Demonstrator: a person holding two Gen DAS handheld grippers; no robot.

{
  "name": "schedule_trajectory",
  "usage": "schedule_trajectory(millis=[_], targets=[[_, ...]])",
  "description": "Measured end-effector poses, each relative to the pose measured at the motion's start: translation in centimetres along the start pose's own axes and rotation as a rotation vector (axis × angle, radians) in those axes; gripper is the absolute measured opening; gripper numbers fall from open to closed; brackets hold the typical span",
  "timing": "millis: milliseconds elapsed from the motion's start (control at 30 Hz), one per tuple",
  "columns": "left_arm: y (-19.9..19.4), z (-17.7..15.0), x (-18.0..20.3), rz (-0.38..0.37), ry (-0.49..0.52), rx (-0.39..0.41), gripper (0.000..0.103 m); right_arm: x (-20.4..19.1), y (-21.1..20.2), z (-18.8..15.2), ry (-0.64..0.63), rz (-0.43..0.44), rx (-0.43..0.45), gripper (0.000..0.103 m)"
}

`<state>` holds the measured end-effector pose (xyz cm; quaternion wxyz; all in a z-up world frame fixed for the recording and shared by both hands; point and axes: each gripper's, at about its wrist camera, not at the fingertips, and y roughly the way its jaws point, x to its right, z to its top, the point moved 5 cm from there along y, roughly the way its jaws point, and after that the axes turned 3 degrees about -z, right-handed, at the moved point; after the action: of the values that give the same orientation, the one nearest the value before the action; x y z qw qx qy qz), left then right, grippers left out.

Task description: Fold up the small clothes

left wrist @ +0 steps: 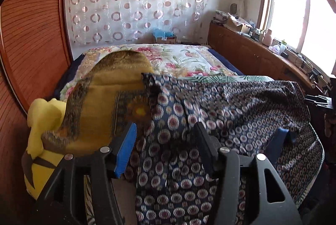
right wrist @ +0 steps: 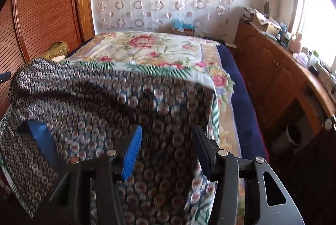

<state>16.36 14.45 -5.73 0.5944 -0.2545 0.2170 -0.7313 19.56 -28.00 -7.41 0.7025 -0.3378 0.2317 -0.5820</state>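
Observation:
A dark navy garment with a pattern of small round flowers (left wrist: 220,107) lies rumpled across the near end of the bed; it also shows in the right wrist view (right wrist: 100,103). My left gripper (left wrist: 166,141) is open just above its left part, jaws wide apart, nothing between them. My right gripper (right wrist: 168,141) is open above the garment's right part near the bed's edge. Each gripper's blue fingers show in the other view: the right gripper's fingers (left wrist: 281,139) and the left gripper's fingers (right wrist: 42,136) rest over the cloth.
The floral bedspread (right wrist: 159,50) covers the bed. A mustard patterned cloth (left wrist: 109,99) and a yellow plush toy (left wrist: 42,132) lie at the left. A wooden wardrobe (left wrist: 31,36) stands left, a cluttered wooden cabinet (right wrist: 273,69) right under the window.

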Motion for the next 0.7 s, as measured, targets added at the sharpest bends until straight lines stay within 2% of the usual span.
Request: schedule_trajectory(millis=[300,400,567,633,700], targets=[[0.6,-4.2,-1.2,0.006,-0.041,-0.056,0.057,2.2,-3.1,-4.9,0.043,-0.039,-0.038,0.052],[0.7,-4.8,-1.4,0.013,-0.050,-0.061,0.057,3.2,-2.9,-5.4,0.065,-0.062,-0.057,0.052],[0.7,-5.2,-2.0,0.036,-0.053,-0.059,0.057,4.2,-2.1,-5.2,0.098,-0.053,-0.077,0.052],[0.9,-5.2,-2.2,0.044,-0.058,-0.057,0.057,4.6,-2.2,-5.2,0.097,-0.043,-0.075,0.037],[1.1,-5.1,-2.5,0.054,-0.063,-0.055,0.057,4.5,-1.4,-4.6,0.089,-0.029,-0.076,0.014]])
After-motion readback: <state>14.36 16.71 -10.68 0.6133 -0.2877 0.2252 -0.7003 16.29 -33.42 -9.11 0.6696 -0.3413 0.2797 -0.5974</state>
